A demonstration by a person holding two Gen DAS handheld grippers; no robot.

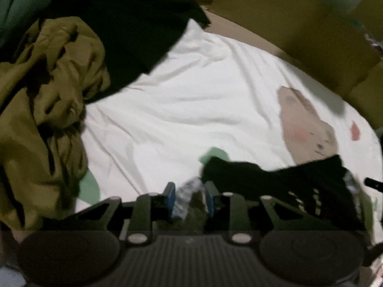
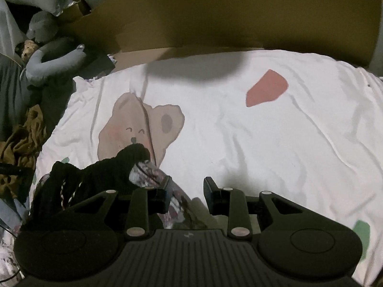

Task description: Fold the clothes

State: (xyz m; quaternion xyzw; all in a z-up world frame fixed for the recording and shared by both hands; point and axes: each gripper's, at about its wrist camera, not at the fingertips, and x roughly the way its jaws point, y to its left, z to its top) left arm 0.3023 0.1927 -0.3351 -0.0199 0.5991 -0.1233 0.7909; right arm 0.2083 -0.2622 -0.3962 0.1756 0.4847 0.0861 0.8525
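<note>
A: Clothes, then. The biggest thing here is the white sheet [image 2: 239,131], spread over the bed, with the bear print [image 2: 141,129] on it. Take that bear as your mark.

B: And the heaps?

A: Off to the bear's far side from the right tongs: a black garment [image 1: 124,38] lies over the sheet's edge, and an olive garment [image 1: 47,100] is bunched just beside it, crumpled, touching the black one. A brown cardboard box [image 2: 215,16] stands along the sheet's edge beyond the bear.

B: Which piece is being handled?

A: The small black knit garment [image 2: 110,172]. It lies at the bear's chin, one end lapping onto the print, with a patterned grey-white lining [image 2: 143,174] showing from under it.

B: How do the tongs sit to it?

A: The left gripper [image 1: 189,198] has that patterned cloth bunched between its blue pads [image 1: 170,198], jaws drawn in against the cloth, while the black part trails away toward the bear. The right gripper [image 2: 188,193] has its jaws apart; the same cloth touches its left finger [image 2: 165,191] and runs under the gap, but the other finger stands clear over bare sheet.

B: Smaller prints?

A: A red patch [image 2: 267,88] well beyond the bear, a green one [image 2: 361,234] nearer the right tongs.
</note>
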